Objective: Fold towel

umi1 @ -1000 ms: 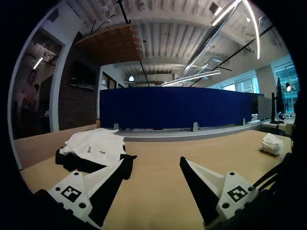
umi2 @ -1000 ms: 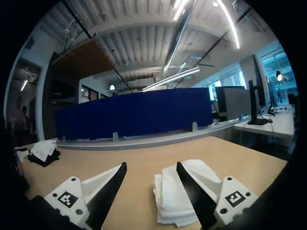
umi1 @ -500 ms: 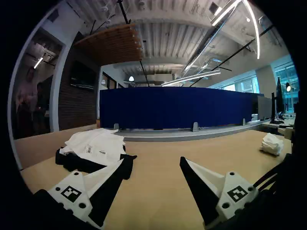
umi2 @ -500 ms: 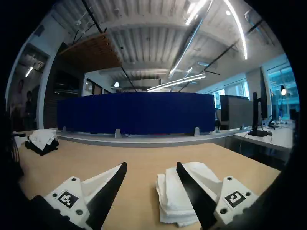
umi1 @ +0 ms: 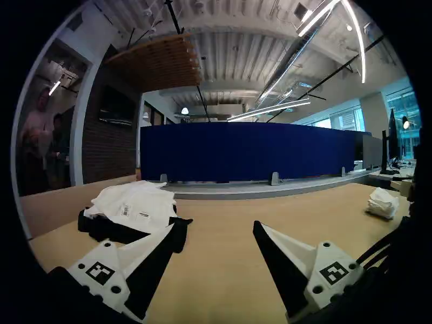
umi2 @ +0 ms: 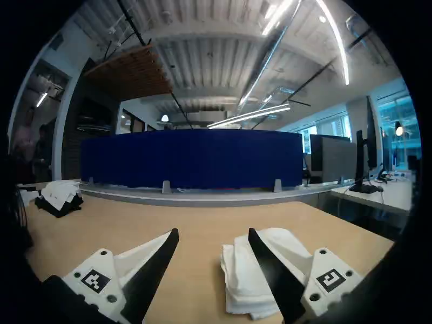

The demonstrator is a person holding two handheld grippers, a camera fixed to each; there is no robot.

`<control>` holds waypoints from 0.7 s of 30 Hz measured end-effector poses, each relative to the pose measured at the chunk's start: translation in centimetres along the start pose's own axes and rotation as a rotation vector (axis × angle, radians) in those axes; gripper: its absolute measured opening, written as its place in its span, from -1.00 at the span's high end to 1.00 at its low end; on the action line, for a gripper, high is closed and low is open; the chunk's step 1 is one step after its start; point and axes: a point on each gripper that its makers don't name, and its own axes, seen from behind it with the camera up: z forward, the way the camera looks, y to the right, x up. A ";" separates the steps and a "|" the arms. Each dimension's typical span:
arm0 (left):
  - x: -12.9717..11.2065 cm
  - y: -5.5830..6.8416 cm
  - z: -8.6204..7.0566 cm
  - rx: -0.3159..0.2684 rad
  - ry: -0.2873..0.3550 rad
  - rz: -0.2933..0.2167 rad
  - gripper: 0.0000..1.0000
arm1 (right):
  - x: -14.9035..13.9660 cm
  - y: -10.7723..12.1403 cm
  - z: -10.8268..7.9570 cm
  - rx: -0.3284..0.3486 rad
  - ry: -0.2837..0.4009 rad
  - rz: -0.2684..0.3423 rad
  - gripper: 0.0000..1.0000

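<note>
The towel (umi2: 237,272) lies on the desk (umi2: 200,227) as a thick white stack of layers, just beyond my right gripper (umi2: 213,232). That gripper's right finger crosses in front of it, and the jaws are spread and hold nothing. My left gripper (umi1: 214,224) is spread and empty too, well apart from the towel (umi1: 382,202) and nearer a pile of white and black cloth (umi1: 135,205). I think the next step is a grasp. I'd come in low and pinch one corner cleanly, not the whole stack.

Left tool (umi1: 215,233) and right tool (umi2: 212,238) both spread wide.
</note>
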 end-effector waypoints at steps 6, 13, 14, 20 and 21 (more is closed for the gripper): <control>0.0 0.0 0.0 0.000 0.000 0.000 -0.99 | 0.1 0.0 -0.1 0.000 0.000 0.000 -1.00; -0.1 0.0 0.0 0.000 0.000 0.000 -0.98 | 0.1 0.0 0.0 0.000 0.000 0.000 -1.00; -0.1 0.0 0.0 0.000 0.000 0.000 -0.99 | 0.1 0.0 0.0 0.000 0.000 0.000 -1.00; -0.2 -0.1 0.1 0.000 0.001 0.000 -0.99 | 0.1 0.0 0.0 0.000 0.000 0.000 -1.00; -0.2 -0.1 0.1 -0.001 0.001 0.000 -0.99 | 0.1 0.0 0.0 0.000 0.000 0.000 -1.00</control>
